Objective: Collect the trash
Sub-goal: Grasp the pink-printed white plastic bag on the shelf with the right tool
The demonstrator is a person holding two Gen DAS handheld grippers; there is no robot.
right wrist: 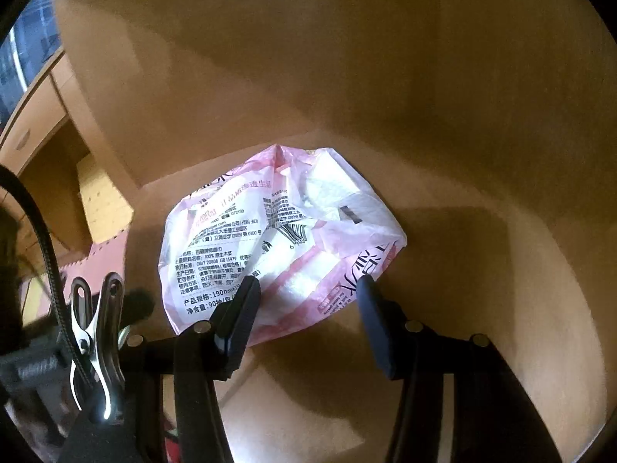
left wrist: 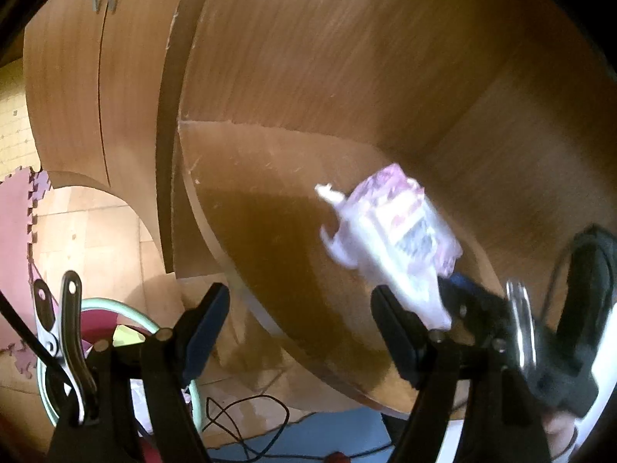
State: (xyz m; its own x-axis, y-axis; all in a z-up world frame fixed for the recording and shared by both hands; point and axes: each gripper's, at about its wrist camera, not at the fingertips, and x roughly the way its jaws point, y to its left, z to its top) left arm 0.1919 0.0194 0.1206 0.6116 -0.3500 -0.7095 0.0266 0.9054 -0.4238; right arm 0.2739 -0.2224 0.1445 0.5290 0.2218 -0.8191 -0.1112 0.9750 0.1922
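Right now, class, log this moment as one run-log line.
target: pink-white tissue wrapper on wooden shelf | right gripper: open, straddling wrapper | left gripper: open, empty | bin: lower left

Crumpled pink-and-white tissue wrapper (right wrist: 277, 239): soft plastic pack, black Chinese print and barcode on upturned face, pink bands along near edge. Lies flat and creased on brown wooden shelf surface (right wrist: 443, 347), near back corner. Near edge sits between two dark fingers. In left wrist view wrapper (left wrist: 389, 231) appears blurred, right of centre.
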